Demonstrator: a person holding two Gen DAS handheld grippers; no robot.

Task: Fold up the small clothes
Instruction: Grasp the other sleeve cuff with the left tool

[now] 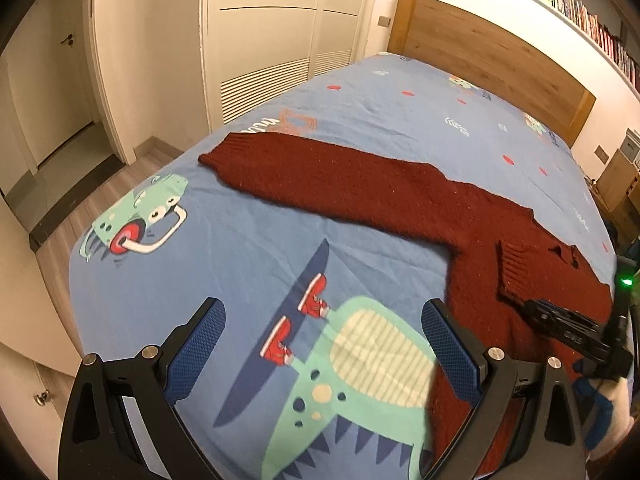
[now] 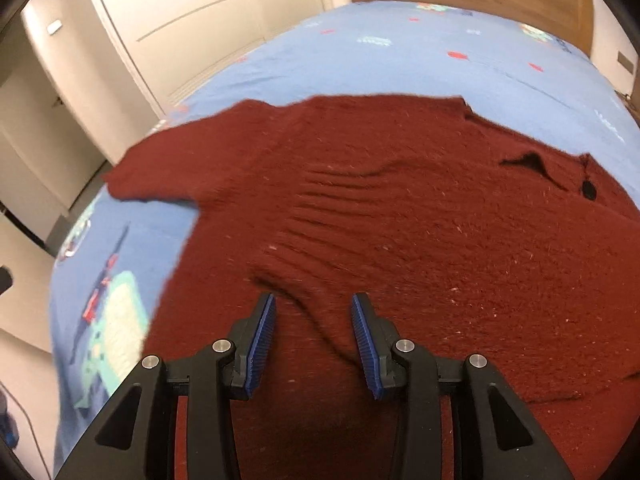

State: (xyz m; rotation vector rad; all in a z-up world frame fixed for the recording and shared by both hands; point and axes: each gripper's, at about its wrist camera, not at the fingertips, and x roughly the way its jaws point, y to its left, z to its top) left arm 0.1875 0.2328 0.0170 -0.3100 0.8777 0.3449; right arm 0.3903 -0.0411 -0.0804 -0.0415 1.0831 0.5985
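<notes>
A dark red knitted sweater (image 1: 400,192) is lying spread on a bed covered by a blue sheet (image 1: 248,248) printed with green cartoon dinosaurs. In the left wrist view one long sleeve (image 1: 304,172) is stretching out flat toward the far left edge of the bed, its ribbed cuff at the end, while the other sleeve's ribbed cuff (image 1: 520,272) is lying folded in over the body of the sweater. The left gripper (image 1: 324,344) is hanging above the bare sheet just beside the sweater's left edge, its blue-padded jaws standing wide apart with nothing between them, only the dinosaur print showing below. The right gripper (image 2: 314,340) is hovering over the lower body of the sweater, pointing steeply down; its jaws are standing partly apart, and a raised wrinkle of knit is running in the gap between them, though the pads are not pressing on it. In the right wrist view the neck opening (image 2: 528,162) with a dark button is showing toward the upper right, and the fabric looks blurred at the left edge. The right gripper's black body is also appearing at the right edge of the left wrist view. Behind the bed are standing a wooden headboard (image 1: 492,64), pale wardrobe doors (image 1: 276,36), and a long shelf of books (image 1: 568,4) high on the wall.
</notes>
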